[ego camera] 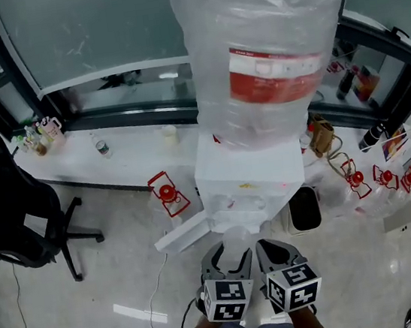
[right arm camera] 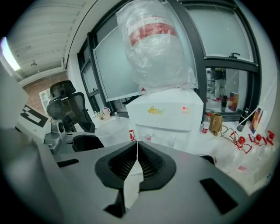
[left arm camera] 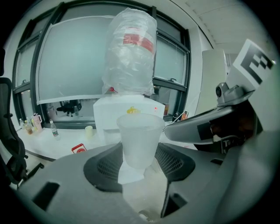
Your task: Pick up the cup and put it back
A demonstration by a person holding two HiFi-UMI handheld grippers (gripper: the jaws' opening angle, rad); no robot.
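1. While we hold both grippers side by side in front of the water dispenser, the cup stands upright between the jaws of the left gripper. The jaws are spread wide, with the pads pressing on the cup's lower sides, so it's gripped and up off the floor.
2. Our right gripper is just beside the left one. Its jaws are pressed together with nothing between them.
3. From the head view we only get the cup from above, as a pale round patch poking out ahead of the left jaws, near the dispenser's front.
4. Our left gripper view shows the cup side-on, covering the lower front of the dispenser. It also catches the right gripper's marker cube off to the right.
5. Over in the right gripper view we get the dispenser's red light and yellow logo. An office chair sits to the left there and a brown bag to the right.
6. Looks-wise, the cup is frosted, see-through white plastic, wider at the rim and tapering toward the base. We can't tell if there's anything in it.
7. Up top, the dispenser carries a big bottle wrapped in clear plastic, with a red label.
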